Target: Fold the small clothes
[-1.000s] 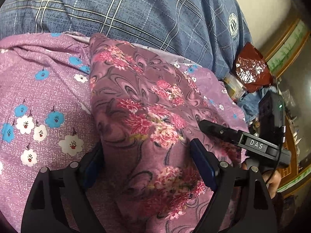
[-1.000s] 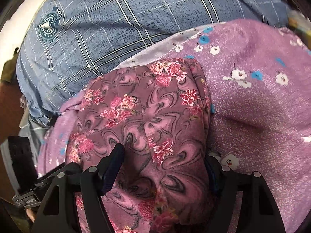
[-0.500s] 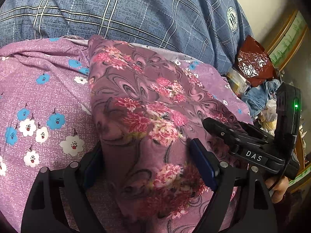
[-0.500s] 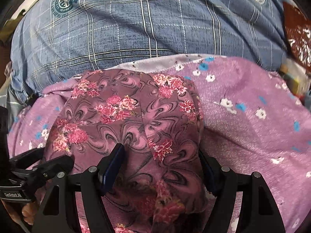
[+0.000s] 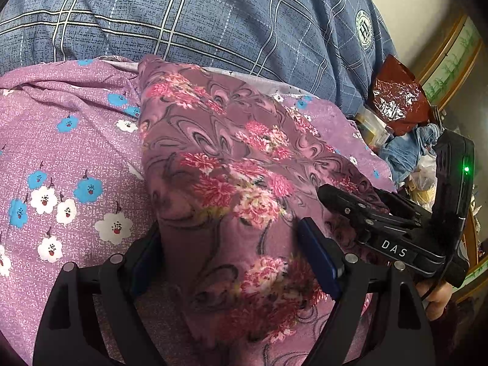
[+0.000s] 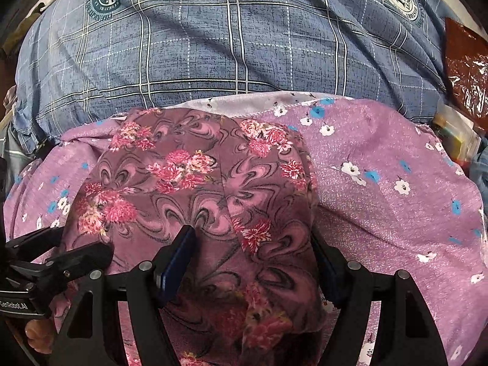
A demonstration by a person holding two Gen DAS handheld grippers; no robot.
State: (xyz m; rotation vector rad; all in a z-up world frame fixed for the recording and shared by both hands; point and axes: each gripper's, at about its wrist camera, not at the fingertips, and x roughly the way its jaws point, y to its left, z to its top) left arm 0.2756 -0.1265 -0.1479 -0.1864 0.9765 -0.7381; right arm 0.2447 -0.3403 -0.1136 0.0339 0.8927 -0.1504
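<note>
Fingers of the left gripper (image 5: 231, 262) are spread wide astride the mauve rose-print garment (image 5: 231, 189), which is bunched between them; a grip cannot be told. The right gripper (image 6: 253, 262) is likewise set wide around the same garment. Beneath it, a lilac flowered cloth (image 6: 381, 201) is spread. Beyond, a person's blue checked shirt (image 6: 244, 36) is seen.

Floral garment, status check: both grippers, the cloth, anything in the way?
Left gripper and right gripper open, astride floral garment. Garment folded narrow on purple flowered cloth. Nothing obstructing; person's plaid shirt close behind.
</note>
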